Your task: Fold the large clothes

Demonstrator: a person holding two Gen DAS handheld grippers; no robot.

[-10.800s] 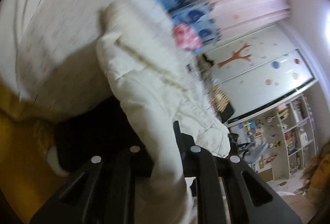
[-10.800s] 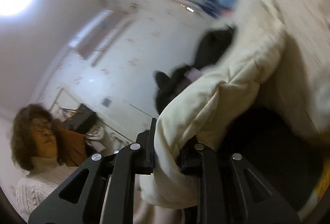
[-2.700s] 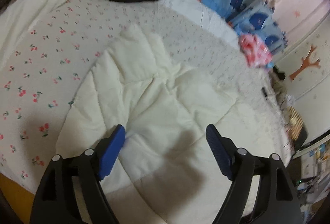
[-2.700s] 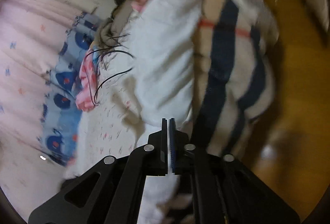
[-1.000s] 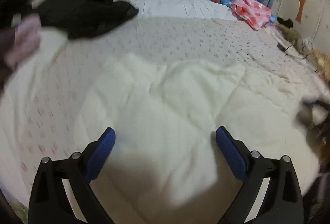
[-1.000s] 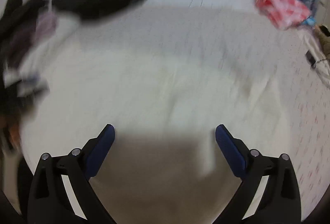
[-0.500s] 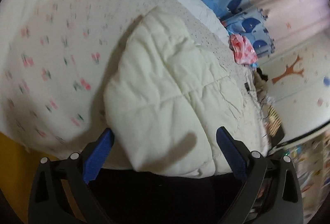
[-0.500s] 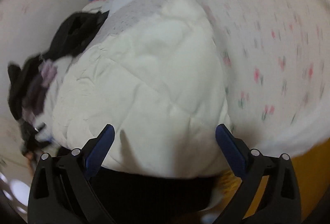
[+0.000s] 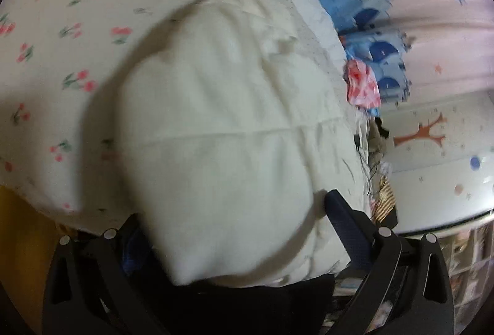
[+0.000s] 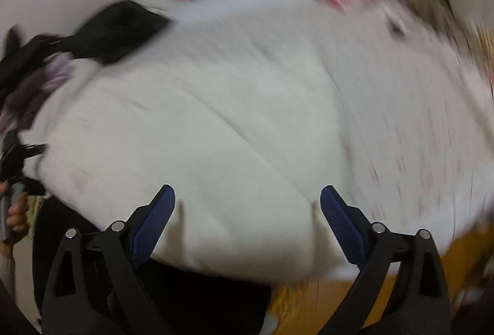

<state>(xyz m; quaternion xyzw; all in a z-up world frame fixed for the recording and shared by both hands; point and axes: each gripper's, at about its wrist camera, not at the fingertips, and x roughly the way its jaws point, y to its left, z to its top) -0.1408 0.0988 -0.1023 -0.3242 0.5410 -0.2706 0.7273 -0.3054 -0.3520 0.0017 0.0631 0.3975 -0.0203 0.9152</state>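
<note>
A cream quilted padded garment (image 9: 222, 131) lies folded on the bed with the cherry-print sheet (image 9: 61, 26). My left gripper (image 9: 237, 230) is open, its jaws wide on either side of the garment's near folded edge, and the left finger is partly hidden behind the fabric. In the blurred right wrist view the same garment (image 10: 222, 131) fills the middle. My right gripper (image 10: 247, 211) is open and empty, its jaws spread just over the garment's near edge.
Dark clothes (image 10: 114, 29) and a pink-purple item (image 10: 37, 88) lie at the bed's far left. Blue whale-print pillows (image 9: 364, 11) and a pink-red cloth (image 9: 361, 85) sit at the head. Yellow floor (image 9: 21, 267) lies below the bed edge. A hand (image 10: 15, 211) shows at the left.
Both grippers stayed open. The left has moved closer so the garment's folded edge now sits between its jaws. The right view has swung round to face the head of the bed.
</note>
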